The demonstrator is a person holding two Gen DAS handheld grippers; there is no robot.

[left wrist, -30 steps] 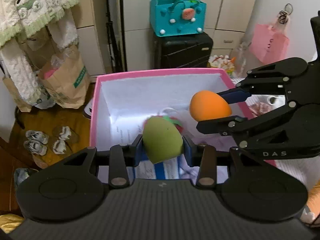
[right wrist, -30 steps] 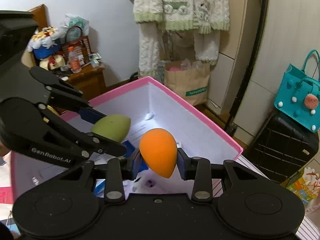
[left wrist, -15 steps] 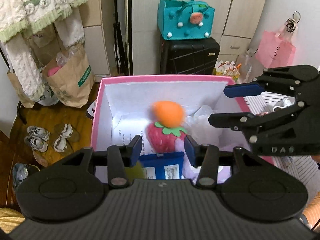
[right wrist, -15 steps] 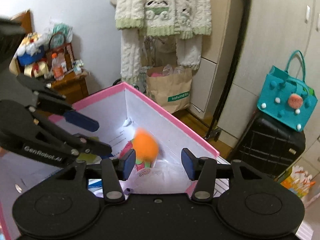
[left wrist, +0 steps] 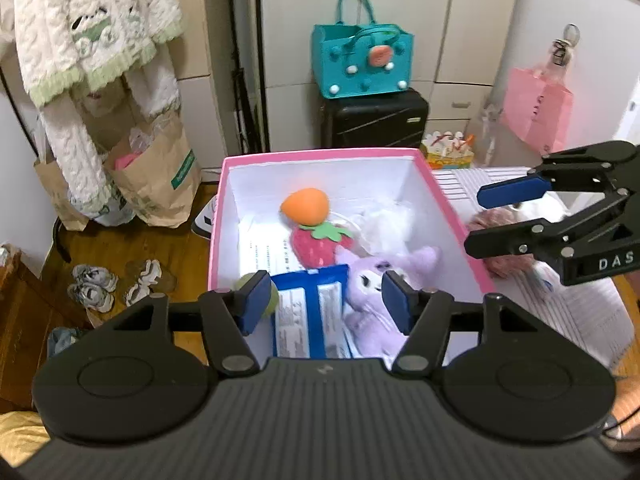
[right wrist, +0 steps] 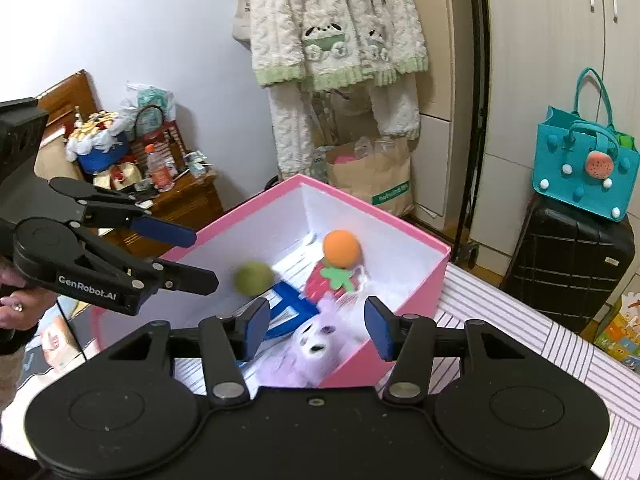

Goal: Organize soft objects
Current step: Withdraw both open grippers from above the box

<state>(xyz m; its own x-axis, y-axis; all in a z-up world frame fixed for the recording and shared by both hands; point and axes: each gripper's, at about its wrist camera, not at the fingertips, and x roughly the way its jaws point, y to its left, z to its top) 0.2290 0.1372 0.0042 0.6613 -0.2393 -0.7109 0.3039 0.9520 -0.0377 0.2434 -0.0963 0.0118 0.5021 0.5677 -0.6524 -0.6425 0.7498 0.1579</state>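
Two hand-held grippers hover above an open pink box point(left wrist: 452, 216) with a white interior, which sits on a striped cloth point(right wrist: 520, 320).

The left gripper point(left wrist: 326, 300) has its blue pads apart with nothing between them. Its jaws have just been opening, and the green egg-shaped sponge point(right wrist: 253, 277) it clamped a second ago now lies inside the box near the left wall, just beside a blue-and-white packet point(left wrist: 308, 312).

The right gripper point(right wrist: 316, 326) is likewise spread and empty, its jaws also having just been opening. The orange egg-shaped sponge point(left wrist: 305, 206) it carried a second ago now rests deep in the box, touching the top of a red strawberry plush point(left wrist: 316, 246).

A purple bunny plush point(left wrist: 380, 280) and something white and fluffy point(left wrist: 386, 222) also lie in the box.

Both sponges have been dropped in, so this part of the tidying looks done. Both grippers sit farther back from the box than a second ago, probably freeing them for the next item.

On the cloth to the right of the box, beside the right gripper as the left camera sees it, a brownish fuzzy toy point(left wrist: 504, 236) with a white patch waits outside the box and is a likely next pick. A person's hand point(right wrist: 16, 304) holds the left gripper's handle.
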